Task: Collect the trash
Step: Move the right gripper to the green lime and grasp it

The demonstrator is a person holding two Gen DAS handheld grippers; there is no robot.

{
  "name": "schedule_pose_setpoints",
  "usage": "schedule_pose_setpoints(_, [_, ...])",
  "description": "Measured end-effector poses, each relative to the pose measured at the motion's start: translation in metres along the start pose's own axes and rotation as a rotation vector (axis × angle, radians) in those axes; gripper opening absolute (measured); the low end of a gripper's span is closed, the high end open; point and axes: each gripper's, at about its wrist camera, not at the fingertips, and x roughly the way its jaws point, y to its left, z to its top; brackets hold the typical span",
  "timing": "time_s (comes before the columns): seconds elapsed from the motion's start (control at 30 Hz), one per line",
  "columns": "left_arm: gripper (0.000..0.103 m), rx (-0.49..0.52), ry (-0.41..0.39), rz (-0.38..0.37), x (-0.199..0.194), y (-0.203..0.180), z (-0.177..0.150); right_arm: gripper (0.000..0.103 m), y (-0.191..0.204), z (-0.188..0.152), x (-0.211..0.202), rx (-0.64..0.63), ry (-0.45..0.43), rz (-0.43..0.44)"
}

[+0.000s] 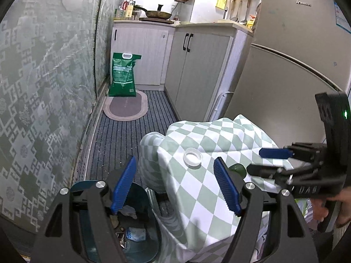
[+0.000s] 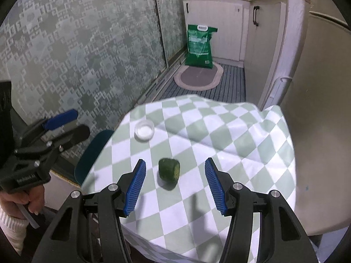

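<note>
A green cucumber stub [image 2: 169, 171] lies on the green-and-white checked tablecloth [image 2: 219, 135]. My right gripper [image 2: 175, 186] is open and empty, its blue pads either side of the stub, just short of it. A clear plastic lid [image 2: 144, 129] lies farther back on the cloth; it also shows in the left wrist view [image 1: 193, 156]. My left gripper [image 1: 175, 186] is open and empty over the table's left edge, above a dark blue trash bin [image 1: 87, 188] holding scraps. The stub [image 1: 238, 168] peeks from behind its right pad. The right gripper [image 1: 269, 162] reaches in from the right.
A patterned frosted glass wall [image 1: 43, 87] runs along the left. A fridge [image 1: 296, 65] stands close on the right, white cabinets [image 1: 193, 70] beyond. A green sack [image 1: 122, 75] and oval mat [image 1: 126, 107] sit on the striped floor. The left gripper [image 2: 63, 122] shows at the left.
</note>
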Motion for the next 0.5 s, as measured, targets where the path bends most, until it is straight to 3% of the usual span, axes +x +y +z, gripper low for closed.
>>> schedule_pose_setpoints(0.23, [0.076, -0.009, 0.023, -0.010, 0.012, -0.004, -0.002, 0.056, 0.005, -0.006, 0.020, -0.036, 0.015, -0.008])
schedule_pose_setpoints(0.37, [0.076, 0.005, 0.033, 0.003, 0.017, -0.006, -0.003, 0.041, 0.008, -0.003, 0.029, -0.051, 0.019, -0.013])
schedule_pose_setpoints(0.5, [0.076, 0.008, 0.055, 0.010, 0.025, -0.003, -0.006, 0.034, 0.007, -0.003, 0.037, -0.051, 0.038, -0.013])
